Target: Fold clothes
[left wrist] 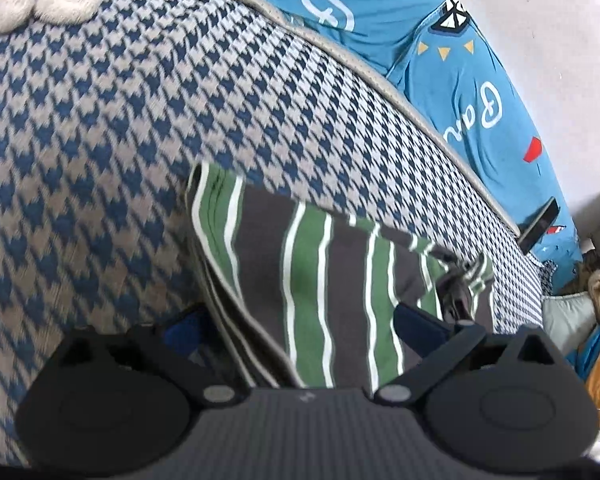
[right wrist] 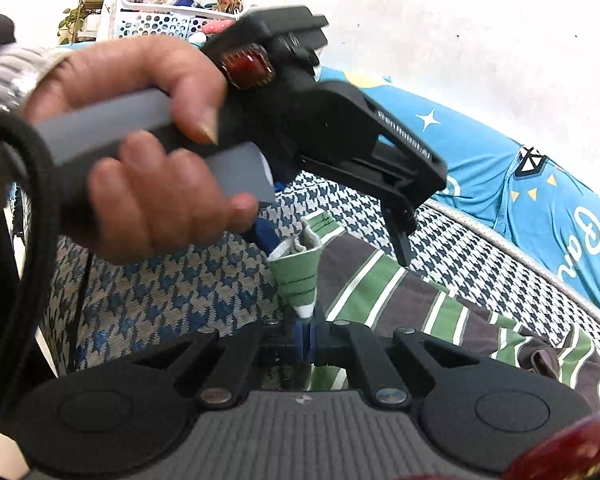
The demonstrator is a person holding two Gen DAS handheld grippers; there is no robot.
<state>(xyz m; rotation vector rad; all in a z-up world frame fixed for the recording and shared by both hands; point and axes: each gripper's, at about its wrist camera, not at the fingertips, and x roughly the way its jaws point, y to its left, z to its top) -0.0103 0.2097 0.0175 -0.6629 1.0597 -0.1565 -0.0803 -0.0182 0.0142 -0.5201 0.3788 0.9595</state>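
Note:
A grey, green and white striped garment [left wrist: 324, 280] lies partly folded on a blue-and-beige houndstooth cover [left wrist: 140, 120]. My left gripper [left wrist: 300, 324] is open, its fingers [left wrist: 184, 328] wide apart with the garment's near edge running between them. The right wrist view shows that left gripper [right wrist: 334, 244] held by a hand [right wrist: 140, 152] just above the garment [right wrist: 400, 292], jaws spread. My right gripper [right wrist: 306, 336] is shut on a bunched green-striped corner [right wrist: 298, 276] of the garment, lifted off the cover [right wrist: 172, 292].
A bright blue printed cloth [left wrist: 460, 80] lies along the far edge against a white wall [right wrist: 500, 40]. White plush pieces [left wrist: 40, 0] sit at the far left. A dark flat object [left wrist: 540, 220] rests on the blue cloth. A white perforated basket [right wrist: 168, 20] and a plant [right wrist: 84, 4] stand behind.

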